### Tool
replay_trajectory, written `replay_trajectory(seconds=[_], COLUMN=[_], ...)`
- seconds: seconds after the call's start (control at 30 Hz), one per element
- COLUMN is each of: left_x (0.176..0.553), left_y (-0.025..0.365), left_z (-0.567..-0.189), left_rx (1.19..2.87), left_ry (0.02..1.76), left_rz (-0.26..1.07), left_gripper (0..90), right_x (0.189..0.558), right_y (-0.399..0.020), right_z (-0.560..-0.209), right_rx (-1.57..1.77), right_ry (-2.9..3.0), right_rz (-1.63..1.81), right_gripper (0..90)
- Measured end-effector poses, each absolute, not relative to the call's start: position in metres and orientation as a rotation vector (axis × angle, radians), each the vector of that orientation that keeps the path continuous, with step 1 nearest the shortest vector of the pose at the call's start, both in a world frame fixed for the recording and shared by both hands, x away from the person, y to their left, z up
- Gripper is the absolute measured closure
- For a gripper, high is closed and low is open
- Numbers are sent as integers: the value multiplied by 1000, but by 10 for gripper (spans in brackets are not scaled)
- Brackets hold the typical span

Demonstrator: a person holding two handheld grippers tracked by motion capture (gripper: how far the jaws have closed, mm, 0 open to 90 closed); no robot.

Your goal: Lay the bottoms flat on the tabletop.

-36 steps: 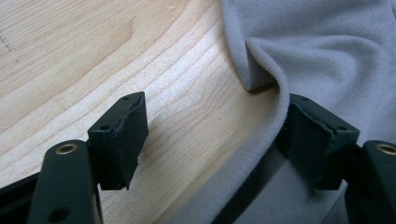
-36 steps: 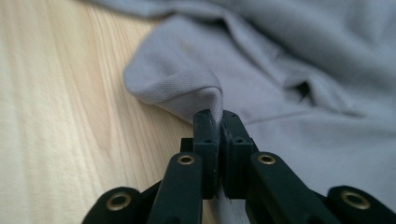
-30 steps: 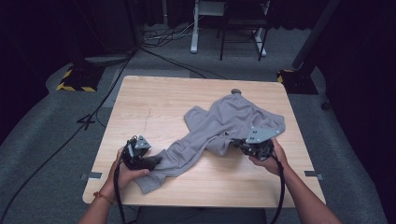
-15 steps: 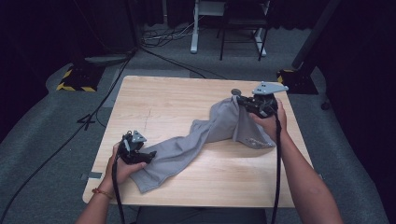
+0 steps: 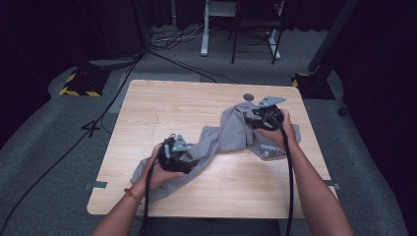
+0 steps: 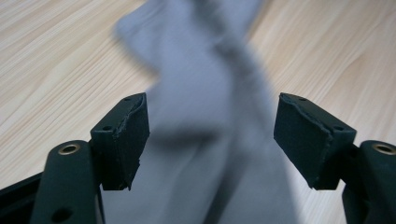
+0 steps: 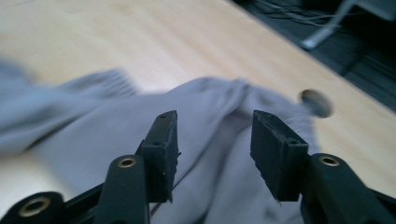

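1. The left gripper hovers with jaws spread over the crumpled grey fabric garment, now nearer the middle of the light wooden table.
2. The garment's pale label bears unreadable writing.
3. The right gripper, just opened, has released the bunched-up cloth.

Light wood-grain bench with rounded corners, standing on grey floor. A grey garment lies on it, stretched as a twisted band from the bench's near-left part to its far-right part. Round hole in the benchtop just beyond the garment's far end. Printed label patch at the garment's right end.
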State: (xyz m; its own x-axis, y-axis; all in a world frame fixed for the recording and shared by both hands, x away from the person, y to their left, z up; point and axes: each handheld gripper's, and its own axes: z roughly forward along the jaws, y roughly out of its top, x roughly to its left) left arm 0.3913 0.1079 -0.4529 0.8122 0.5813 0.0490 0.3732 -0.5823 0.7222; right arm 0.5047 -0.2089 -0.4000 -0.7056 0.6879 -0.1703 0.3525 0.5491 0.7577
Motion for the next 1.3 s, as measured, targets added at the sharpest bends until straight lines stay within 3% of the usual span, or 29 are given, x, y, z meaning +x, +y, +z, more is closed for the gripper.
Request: replay_trajectory(seconds=[0.23,0.37,0.5,0.53,0.8,0.93,1.1,1.3], left_x=[414,443,460,464,474,475,468,461], left_y=[19,-8,-17,-18,-14,-5,26,69], left_z=[-464,-477,-487,-488,-486,-476,-435,-390], left_rx=[2346,2376,2387,2379,2365,2341,2225,2129], left_ry=[596,687,736,749,745,723,669,665], left_rz=[350,365,380,393,471,430,297,322], left_gripper=[347,361,366,382,838,862,862,859], right_x=[455,451,462,465,473,474,477,484], right_y=[-226,-229,-233,-234,-242,-248,-259,-267], right_z=[-429,-454,-471,-473,-481,-481,-480,-477], right_rx=[746,755,848,863,915,940,987,1015], right_ry=[2489,2515,2506,2501,2460,2424,2386,2370], right_rz=[886,811,822,825,806,773,743,713], right_gripper=[562,578,535,538,594,595,631,784])
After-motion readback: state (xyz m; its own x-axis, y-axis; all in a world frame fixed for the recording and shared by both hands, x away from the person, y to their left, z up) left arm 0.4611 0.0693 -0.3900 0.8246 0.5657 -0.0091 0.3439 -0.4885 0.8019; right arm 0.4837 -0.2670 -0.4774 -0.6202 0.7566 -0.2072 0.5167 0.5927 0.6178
